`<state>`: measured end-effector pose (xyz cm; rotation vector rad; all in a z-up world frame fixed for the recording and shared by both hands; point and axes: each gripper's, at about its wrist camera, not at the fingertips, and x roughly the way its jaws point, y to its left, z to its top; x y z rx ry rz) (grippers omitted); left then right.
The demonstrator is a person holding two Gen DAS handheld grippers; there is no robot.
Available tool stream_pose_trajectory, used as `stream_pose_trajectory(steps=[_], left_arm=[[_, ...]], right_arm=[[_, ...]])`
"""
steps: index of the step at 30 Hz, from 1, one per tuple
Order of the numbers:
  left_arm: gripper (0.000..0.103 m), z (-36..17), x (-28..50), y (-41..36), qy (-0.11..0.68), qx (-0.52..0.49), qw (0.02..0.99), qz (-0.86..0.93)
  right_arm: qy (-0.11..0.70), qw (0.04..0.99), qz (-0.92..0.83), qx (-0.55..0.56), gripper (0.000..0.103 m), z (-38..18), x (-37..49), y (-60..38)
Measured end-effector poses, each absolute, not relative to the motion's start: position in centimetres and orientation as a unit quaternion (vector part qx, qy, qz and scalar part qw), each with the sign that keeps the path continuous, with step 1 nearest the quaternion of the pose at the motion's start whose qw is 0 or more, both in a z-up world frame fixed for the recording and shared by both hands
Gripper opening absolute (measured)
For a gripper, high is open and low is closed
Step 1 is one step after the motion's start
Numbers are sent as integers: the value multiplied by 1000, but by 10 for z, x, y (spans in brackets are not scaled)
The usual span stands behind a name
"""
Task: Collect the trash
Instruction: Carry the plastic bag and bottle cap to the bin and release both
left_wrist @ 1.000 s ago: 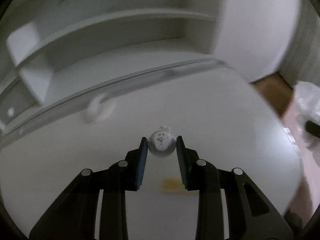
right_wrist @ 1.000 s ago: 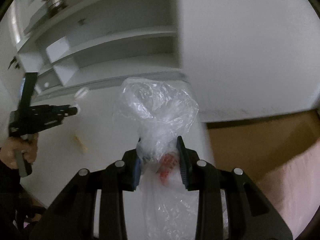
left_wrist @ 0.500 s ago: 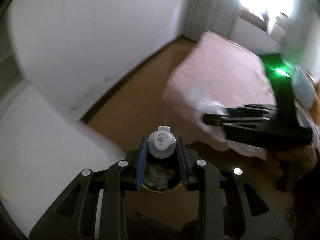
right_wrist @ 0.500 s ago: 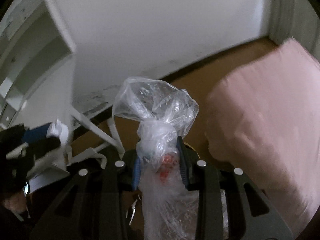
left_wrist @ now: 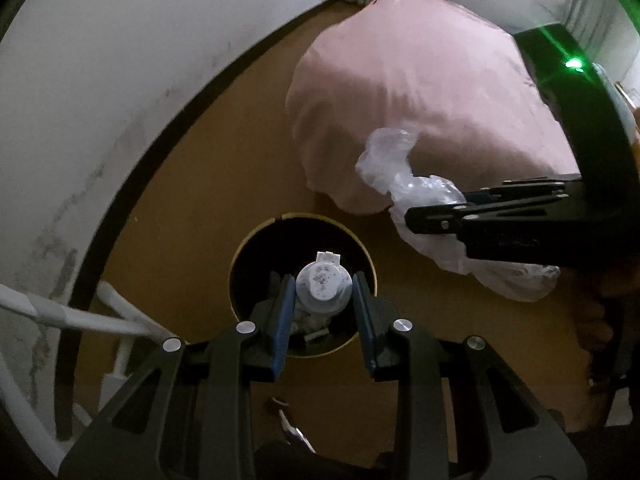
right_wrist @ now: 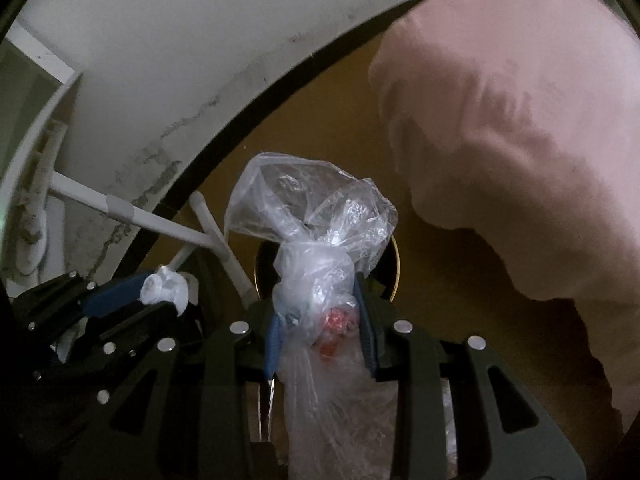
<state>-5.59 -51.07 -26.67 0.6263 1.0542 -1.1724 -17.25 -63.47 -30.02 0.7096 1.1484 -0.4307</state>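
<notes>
The left tool (left_wrist: 323, 294) grips a small white cap (left_wrist: 323, 288) directly above the open bin (left_wrist: 256, 248) on the brown floor (left_wrist: 192, 200). To the right, the right tool (left_wrist: 440, 216) holds a clear bag (left_wrist: 404, 184) before a pink bed (left_wrist: 420, 92).

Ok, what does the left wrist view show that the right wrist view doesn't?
Only the left wrist view shows the trash bin open from above, with scraps inside, and litter on the floor near the camera. Only the right wrist view shows something red inside the clear plastic bag and the white shelf edge. Both show the left gripper shut on the small white cap, the right gripper shut on the bag, and the pink bedding.
</notes>
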Motion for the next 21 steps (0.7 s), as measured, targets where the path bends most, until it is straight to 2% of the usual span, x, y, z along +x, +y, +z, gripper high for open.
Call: stream_pose_trajectory(steps=[5,15,19,21], left_arm=[[29,-292,-46,-510,493,273,658,-500],[29,-302,-42,-511,507,267,656,-492],[29,-303,-38,-507,510,264,656,-490],[29,-303,-38,-507,510,263,656,-489]], right_arm=[[541,745,-190,340,32,-325,-165,-636],[550,741,-175,343,35,-336,-143,-640],[545,745,-176,342,55,-335,-136,-642],[543,747,-175,341,59,-333,-135,-643]])
